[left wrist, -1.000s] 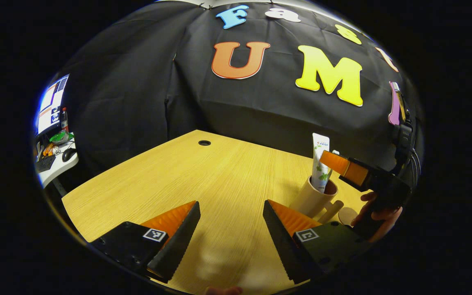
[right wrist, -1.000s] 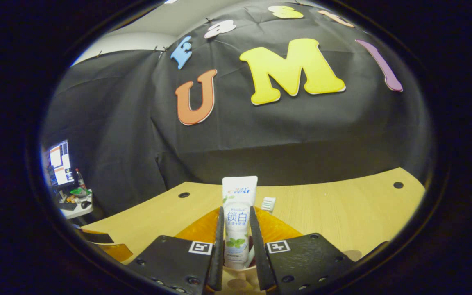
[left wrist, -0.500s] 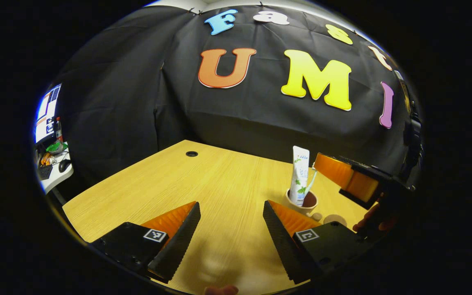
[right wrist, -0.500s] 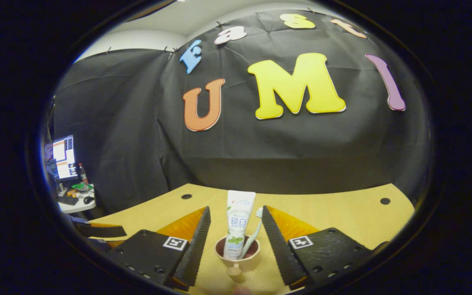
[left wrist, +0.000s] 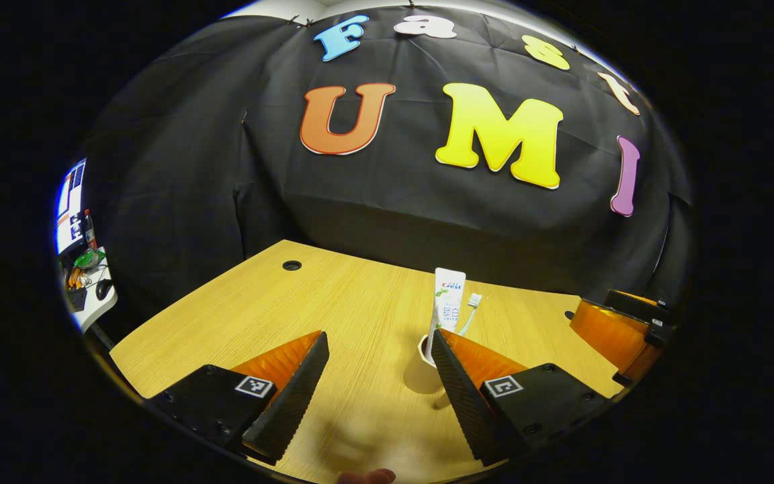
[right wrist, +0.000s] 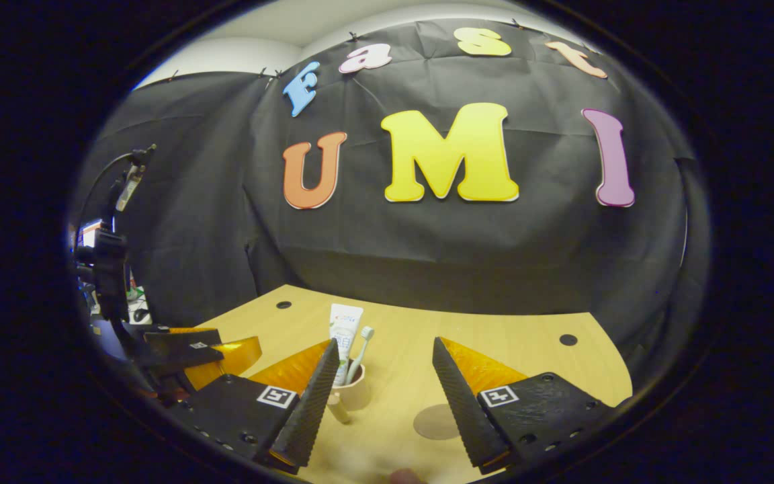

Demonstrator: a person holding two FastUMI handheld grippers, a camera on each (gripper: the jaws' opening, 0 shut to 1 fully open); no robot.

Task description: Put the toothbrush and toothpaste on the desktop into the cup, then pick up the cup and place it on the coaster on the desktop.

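While the toothpaste (right wrist: 345, 327) and toothbrush (right wrist: 360, 351) stood in the cup (right wrist: 356, 394), the coaster (right wrist: 436, 422) lay bare beside it on the worktop (right wrist: 514, 349). Both hand-held grippers, left (left wrist: 379, 376) and right (right wrist: 381, 390), were spread apart, grasping nothing; moving the cup remained.

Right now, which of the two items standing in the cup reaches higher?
The toothpaste: its flat white tube end stands above the toothbrush, whose bristled head leans beside it in the cup.

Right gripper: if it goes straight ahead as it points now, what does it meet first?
Likely the bare desktop. The right gripper is open; the coaster lies low between its fingers, and the cup sits off by one finger. Depth is unclear.
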